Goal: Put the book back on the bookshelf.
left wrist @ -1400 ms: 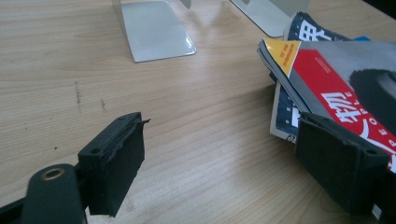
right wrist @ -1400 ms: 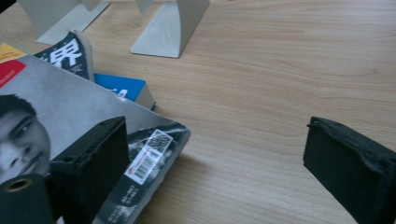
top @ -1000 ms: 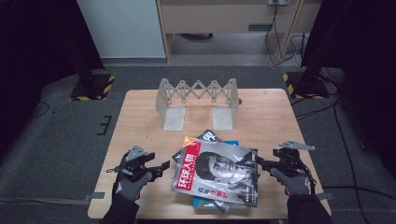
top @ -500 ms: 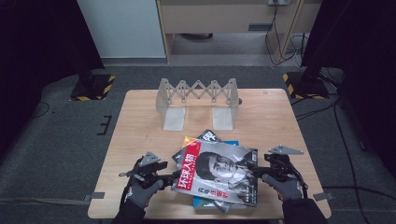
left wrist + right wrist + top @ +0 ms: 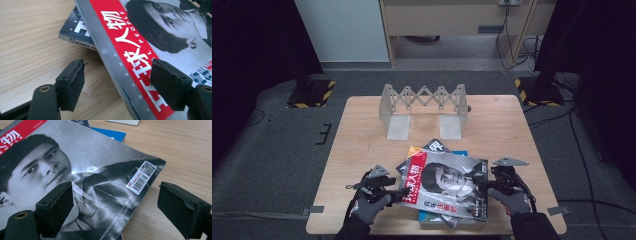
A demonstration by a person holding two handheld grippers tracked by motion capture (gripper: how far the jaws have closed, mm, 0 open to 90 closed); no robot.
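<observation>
Two grippers flank the top magazine (image 5: 446,184) of a loose stack near the table's (image 5: 512,130) front edge, and we judge the step in hand to be a two-sided pickup of that magazine. To do it well, we should slide each lower jaw under the cover's edge without catching the magazines beneath, close both sides together, and lift level so the limp pages do not sag or slip. The left gripper (image 5: 396,189) has its jaws standing apart: in its own view the red spine strip (image 5: 130,65) runs between them, the right-hand pad over the cover and the left-hand pad over bare wood, neither pressing. Its jaws have just been closing a little, with the spine edge between them. The right gripper (image 5: 480,182) is likewise apart, straddling the creased corner with the barcode label (image 5: 141,177), one pad above the cover, the other beyond the edge over the table; nothing is clamped yet.
</observation>
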